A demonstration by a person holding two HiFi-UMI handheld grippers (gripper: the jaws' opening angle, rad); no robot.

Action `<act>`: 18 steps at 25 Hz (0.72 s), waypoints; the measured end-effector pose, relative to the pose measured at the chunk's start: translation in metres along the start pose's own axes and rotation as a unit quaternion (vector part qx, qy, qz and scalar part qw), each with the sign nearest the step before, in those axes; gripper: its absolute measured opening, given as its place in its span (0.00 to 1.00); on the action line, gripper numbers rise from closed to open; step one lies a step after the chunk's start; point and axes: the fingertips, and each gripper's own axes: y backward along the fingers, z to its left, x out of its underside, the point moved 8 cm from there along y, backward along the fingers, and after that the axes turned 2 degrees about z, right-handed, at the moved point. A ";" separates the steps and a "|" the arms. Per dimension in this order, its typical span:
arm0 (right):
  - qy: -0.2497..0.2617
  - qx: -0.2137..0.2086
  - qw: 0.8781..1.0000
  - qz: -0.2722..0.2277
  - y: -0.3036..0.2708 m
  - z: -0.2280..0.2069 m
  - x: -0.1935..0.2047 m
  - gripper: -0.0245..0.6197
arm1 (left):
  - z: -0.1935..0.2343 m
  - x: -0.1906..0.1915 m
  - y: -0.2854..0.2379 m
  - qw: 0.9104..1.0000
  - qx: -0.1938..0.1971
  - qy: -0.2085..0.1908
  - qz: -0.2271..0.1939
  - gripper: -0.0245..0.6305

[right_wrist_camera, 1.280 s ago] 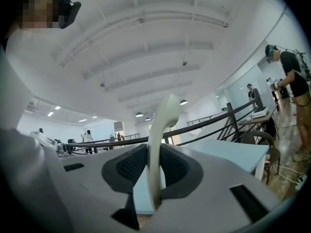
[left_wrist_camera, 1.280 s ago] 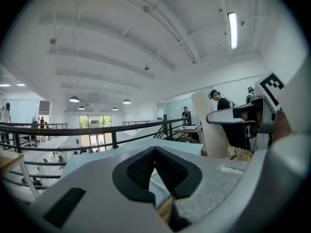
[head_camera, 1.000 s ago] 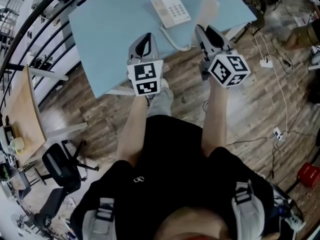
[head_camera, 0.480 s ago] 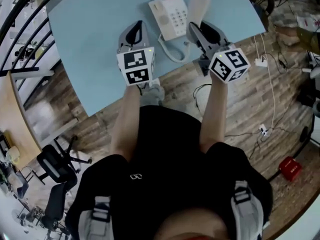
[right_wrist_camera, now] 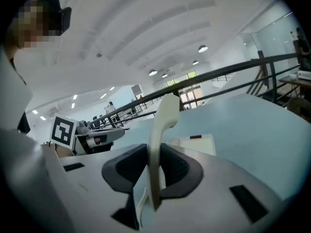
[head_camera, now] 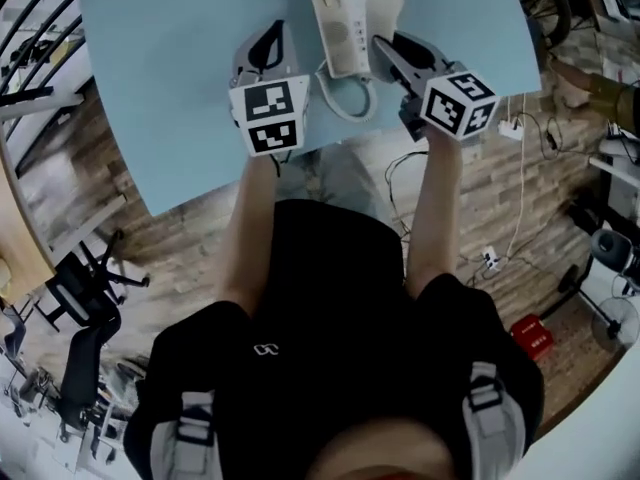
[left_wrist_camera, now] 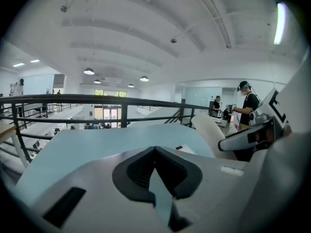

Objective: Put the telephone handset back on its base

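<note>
The cream telephone base (head_camera: 338, 28) lies on the light blue table (head_camera: 170, 68) at the far middle; in the right gripper view the base (right_wrist_camera: 194, 142) shows just beyond the jaws. My right gripper (head_camera: 388, 50) is shut on the cream handset (head_camera: 385, 6), which hangs close beside the base's right edge. Between the right gripper's (right_wrist_camera: 154, 169) dark pads the handset (right_wrist_camera: 163, 123) stands upright. A white coiled cord (head_camera: 345, 96) loops from the base toward the table's near edge. My left gripper (head_camera: 266, 40) hovers left of the base, jaws (left_wrist_camera: 155, 150) together with nothing in them.
The table's near edge runs just under both grippers, with wood floor and loose cables (head_camera: 520, 128) beyond it on the right. A black railing (left_wrist_camera: 121, 101) borders the far side. Office chairs (head_camera: 80, 308) stand at the left. A person (left_wrist_camera: 249, 103) stands in the distance.
Both grippers have moved forward over the table. The handset has come from the base's right rear to right alongside it. The left gripper stays shut and empty.
</note>
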 end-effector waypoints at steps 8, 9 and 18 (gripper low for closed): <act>-0.102 -0.062 0.991 0.063 -0.062 -0.031 0.023 0.16 | 0.005 0.023 -0.017 0.999 -0.028 0.034 0.026 0.04; -0.113 -0.069 0.989 0.068 -0.070 -0.031 0.026 0.16 | 0.007 0.024 -0.017 0.998 -0.030 0.037 0.028 0.04; -0.144 -0.117 0.977 0.104 -0.115 -0.027 0.028 0.16 | 0.027 0.025 -0.017 0.996 -0.061 0.061 0.025 0.04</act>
